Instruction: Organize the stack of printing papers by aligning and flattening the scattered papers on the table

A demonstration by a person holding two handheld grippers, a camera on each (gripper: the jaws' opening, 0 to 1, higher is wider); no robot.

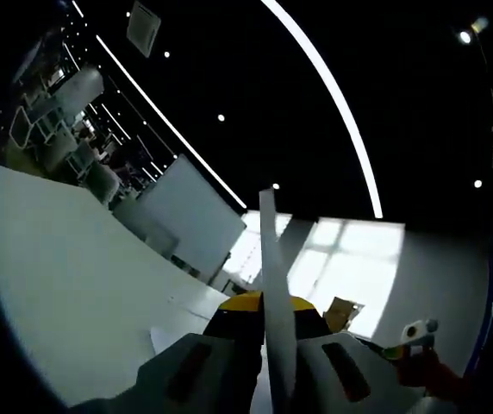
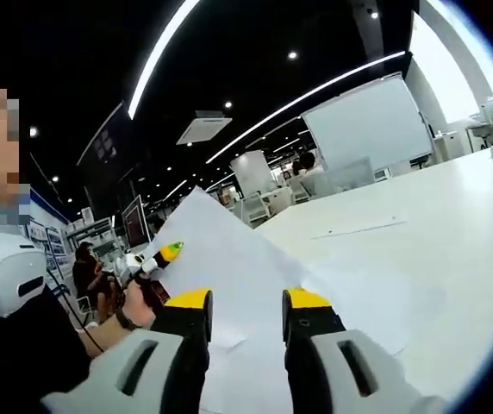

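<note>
In the left gripper view my left gripper [image 1: 264,312] is shut on white printing paper [image 1: 270,259], which stands edge-on and rises straight up from between the yellow-tipped jaws. In the right gripper view the same paper [image 2: 221,250] is lifted and tilted above the white table [image 2: 453,224], with the left gripper [image 2: 162,256] holding its far left edge. My right gripper [image 2: 248,304] is open, its jaws apart at the paper's near edge, nothing pinched. Another sheet [image 2: 376,302] lies flat on the table to the right.
The person's hand [image 2: 130,317] holds the left gripper's handle. The white table [image 1: 74,276] stretches off to the left, with a loose sheet [image 1: 171,338] lying on it. The right gripper [image 1: 419,332] shows low at the right. Office desks, chairs and whiteboards stand far behind.
</note>
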